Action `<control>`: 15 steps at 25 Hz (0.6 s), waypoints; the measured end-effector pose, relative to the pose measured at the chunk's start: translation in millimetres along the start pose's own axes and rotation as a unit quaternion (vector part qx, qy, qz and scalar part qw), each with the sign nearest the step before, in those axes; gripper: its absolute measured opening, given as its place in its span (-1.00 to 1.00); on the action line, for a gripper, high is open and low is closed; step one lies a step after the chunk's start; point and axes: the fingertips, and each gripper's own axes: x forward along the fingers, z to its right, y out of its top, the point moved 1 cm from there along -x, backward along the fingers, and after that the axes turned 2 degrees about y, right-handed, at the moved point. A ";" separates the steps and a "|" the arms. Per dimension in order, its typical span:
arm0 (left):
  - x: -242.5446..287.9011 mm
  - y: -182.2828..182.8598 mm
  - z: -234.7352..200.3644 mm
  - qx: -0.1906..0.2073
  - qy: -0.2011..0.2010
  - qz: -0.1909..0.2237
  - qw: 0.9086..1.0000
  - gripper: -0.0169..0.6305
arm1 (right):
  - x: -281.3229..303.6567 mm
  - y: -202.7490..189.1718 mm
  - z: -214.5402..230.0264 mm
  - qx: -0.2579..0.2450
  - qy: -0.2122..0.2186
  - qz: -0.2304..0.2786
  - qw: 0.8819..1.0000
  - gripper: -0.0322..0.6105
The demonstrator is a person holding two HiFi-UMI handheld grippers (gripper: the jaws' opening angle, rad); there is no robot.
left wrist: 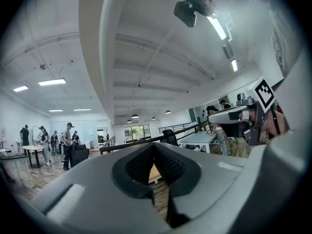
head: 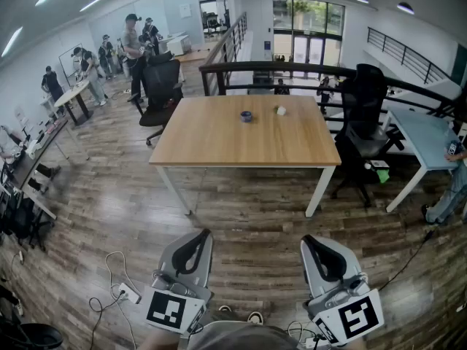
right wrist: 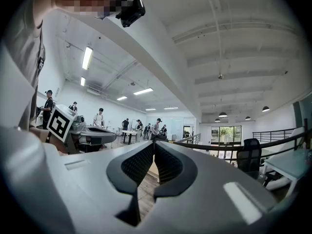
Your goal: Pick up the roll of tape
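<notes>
The roll of tape (head: pixel 246 116) is a small dark blue ring lying flat on the far middle of the wooden table (head: pixel 219 141). A small white object (head: pixel 281 111) lies just to its right. Both grippers are held low near my body, well short of the table and over the wooden floor. My left gripper (head: pixel 200 234) is shut with nothing between its jaws, and in the left gripper view its tips (left wrist: pixel 155 148) meet. My right gripper (head: pixel 312 240) is also shut and empty, with its tips (right wrist: pixel 153 146) touching in the right gripper view. Neither gripper view shows the tape.
Black office chairs stand at the table's far left (head: pixel 162 86) and right (head: pixel 361 115). A dark railing (head: pixel 292 68) runs behind the table. A pale desk (head: pixel 423 141) is at the right. Cables and a power strip (head: pixel 124 290) lie on the floor at left. Several people stand at back left.
</notes>
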 end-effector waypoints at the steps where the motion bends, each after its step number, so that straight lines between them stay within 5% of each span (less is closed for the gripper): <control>1: 0.9 0.9 2.0 -0.001 0.000 -0.001 1.000 -0.94 | -1.3 -0.2 1.7 0.000 0.000 -0.001 1.000 -0.84; 15: 11.3 -1.8 12.2 -0.002 -0.012 -0.002 1.000 -0.94 | -4.0 -10.1 9.1 0.005 -0.005 -0.010 1.000 -0.84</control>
